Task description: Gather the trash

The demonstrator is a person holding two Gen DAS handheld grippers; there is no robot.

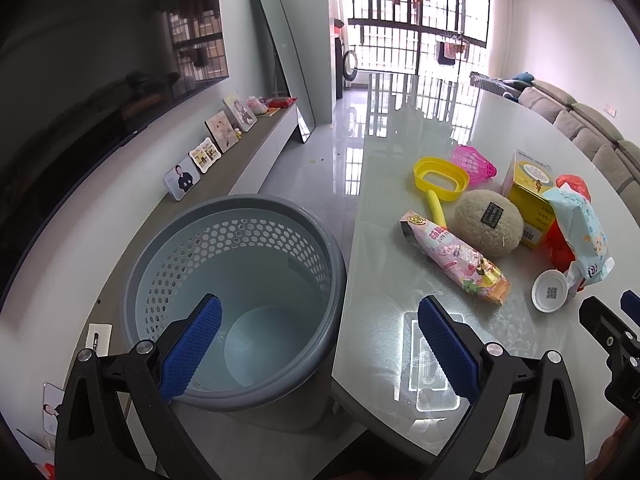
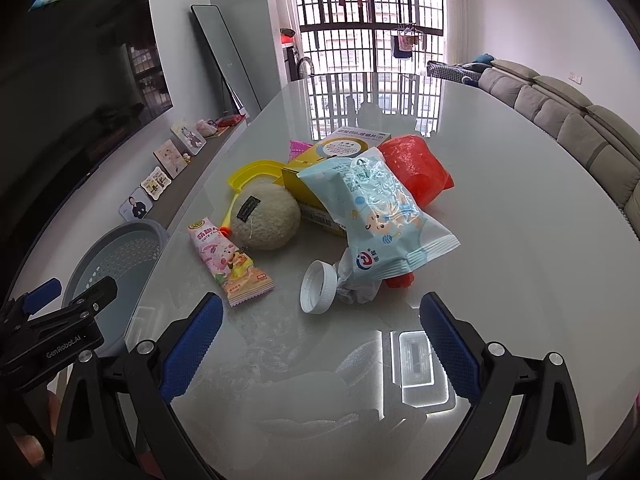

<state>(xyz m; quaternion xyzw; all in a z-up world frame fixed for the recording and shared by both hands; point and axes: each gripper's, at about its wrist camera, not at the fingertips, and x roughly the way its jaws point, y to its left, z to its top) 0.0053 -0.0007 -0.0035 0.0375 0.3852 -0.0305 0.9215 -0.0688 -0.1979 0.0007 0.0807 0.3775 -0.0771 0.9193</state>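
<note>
A grey perforated trash basket (image 1: 236,304) stands beside the table's left edge; it also shows in the right wrist view (image 2: 116,256). My left gripper (image 1: 320,344) is open and empty, one finger over the basket's mouth, the other over the table. My right gripper (image 2: 322,344) is open and empty above the near table. In front of it lie a pink snack wrapper (image 2: 228,260), a white lid (image 2: 320,286), a blue wet-wipe pack (image 2: 380,220), a crumpled red bag (image 2: 416,168) and a yellow box (image 2: 316,176).
A glossy white table (image 2: 500,220) holds the pile, with a beige plush ball (image 2: 266,216), a yellow plastic scoop (image 1: 440,180) and a pink net toy (image 1: 474,162). A TV shelf with photo frames (image 1: 208,148) runs along the left wall. A sofa (image 2: 580,120) stands at right.
</note>
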